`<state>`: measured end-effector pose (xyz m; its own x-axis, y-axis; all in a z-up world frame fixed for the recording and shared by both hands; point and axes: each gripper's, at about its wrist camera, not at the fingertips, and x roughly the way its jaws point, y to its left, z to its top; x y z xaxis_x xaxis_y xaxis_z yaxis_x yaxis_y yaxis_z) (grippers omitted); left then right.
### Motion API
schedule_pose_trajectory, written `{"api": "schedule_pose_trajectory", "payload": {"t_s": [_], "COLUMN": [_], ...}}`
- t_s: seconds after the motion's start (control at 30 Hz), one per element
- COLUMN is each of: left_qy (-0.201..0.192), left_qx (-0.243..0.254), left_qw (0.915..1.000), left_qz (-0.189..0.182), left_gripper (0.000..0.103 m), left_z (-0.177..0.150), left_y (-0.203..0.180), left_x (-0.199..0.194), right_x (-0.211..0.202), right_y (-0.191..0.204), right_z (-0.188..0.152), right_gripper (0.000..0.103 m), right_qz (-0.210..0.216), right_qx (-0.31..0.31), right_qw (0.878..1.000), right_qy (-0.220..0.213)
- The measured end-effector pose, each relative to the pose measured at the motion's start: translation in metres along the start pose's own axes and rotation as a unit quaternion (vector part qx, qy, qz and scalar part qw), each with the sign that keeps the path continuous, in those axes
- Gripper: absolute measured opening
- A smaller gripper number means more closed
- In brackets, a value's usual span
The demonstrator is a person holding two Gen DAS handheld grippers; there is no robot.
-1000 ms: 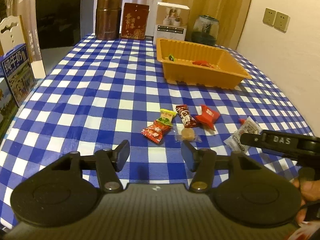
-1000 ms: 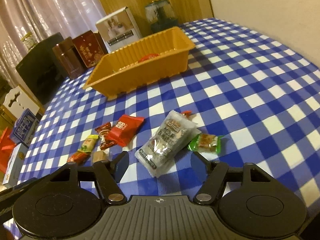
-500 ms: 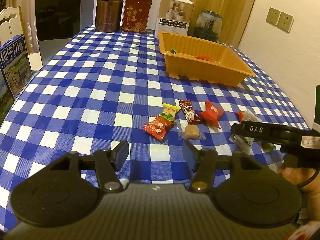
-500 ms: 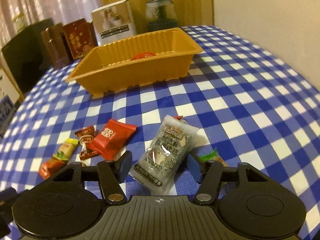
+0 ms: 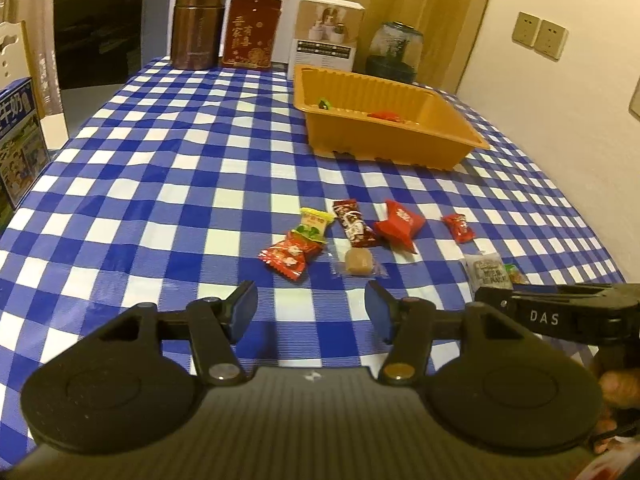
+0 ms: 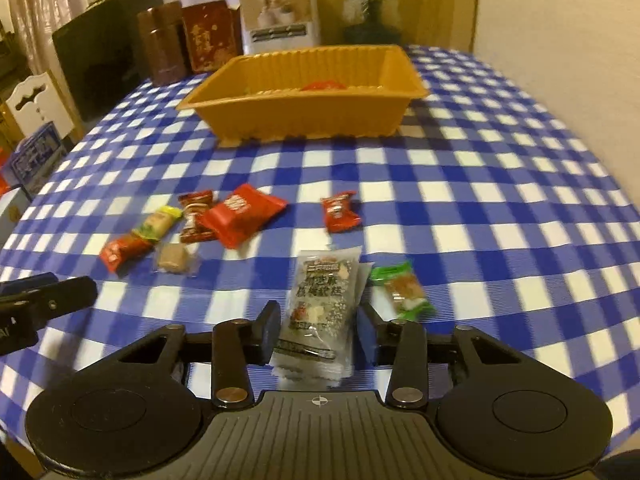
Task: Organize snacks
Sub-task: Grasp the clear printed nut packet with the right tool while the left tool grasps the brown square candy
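Note:
The clear grey nut packet (image 6: 320, 304) lies on the checked cloth between the jaws of my right gripper (image 6: 318, 334), which are closing; the pads stand just beside its long edges. A green candy (image 6: 402, 292) lies right of it. My left gripper (image 5: 312, 312) hovers open and empty short of a tan candy (image 5: 360, 261) and a red candy (image 5: 290, 256). Behind these lie a yellow-green candy (image 5: 314, 222), a brown bar (image 5: 352, 224), a red square packet (image 5: 400, 226) and a small red candy (image 5: 459, 228). The orange tray (image 5: 384, 140) stands farther back with a few snacks inside.
A brown canister (image 5: 196, 26), a red box (image 5: 250, 32), a white box (image 5: 328, 28) and a glass jar (image 5: 396, 50) line the table's far end. A milk carton (image 5: 16, 140) stands off the left edge. The wall runs close on the right.
The right gripper has rolled level and its jaws have narrowed around the grey packet. The packet now lies apart from the small red candy. The left gripper has stayed put.

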<state>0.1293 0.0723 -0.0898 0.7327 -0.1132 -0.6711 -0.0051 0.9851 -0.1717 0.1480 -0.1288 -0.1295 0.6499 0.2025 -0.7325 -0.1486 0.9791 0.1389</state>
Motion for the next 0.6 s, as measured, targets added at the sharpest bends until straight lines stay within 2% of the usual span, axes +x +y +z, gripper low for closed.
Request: {"api": "schedule_pose_trajectory", "payload": {"t_s": [0.2,0.33,0.37,0.47,0.6], "left_qy": [0.002,-0.001,-0.001,-0.004,-0.002], "left_qx": [0.019,0.031,0.034,0.039,0.048], "left_qw": [0.9996,0.9993,0.9992,0.9989,0.9984], "left_qz": [-0.021,-0.022,-0.022,-0.027,-0.029], "left_gripper": [0.056,0.056,0.056,0.054,0.054], "left_z": [-0.001,-0.002,-0.001,0.001,0.005], "left_y": [-0.008,-0.013,-0.015,-0.019,-0.029], "left_x": [0.006,0.013,0.016,0.025,0.041], "right_x": [0.002,0.011,0.011,0.01,0.007], "right_y": [0.006,0.005,0.003,-0.002,-0.008], "right_z": [-0.005,-0.008,-0.009,-0.01,-0.009], "right_gripper": [0.05,0.05,0.05,0.039,0.038], "right_qz": [-0.002,-0.006,-0.003,0.004,0.017], "right_qx": [-0.005,-0.008,-0.006,0.006,0.019], "right_qw": [1.0,1.0,1.0,1.0,1.0], "right_qy": [-0.017,-0.012,-0.017,-0.02,-0.019]}}
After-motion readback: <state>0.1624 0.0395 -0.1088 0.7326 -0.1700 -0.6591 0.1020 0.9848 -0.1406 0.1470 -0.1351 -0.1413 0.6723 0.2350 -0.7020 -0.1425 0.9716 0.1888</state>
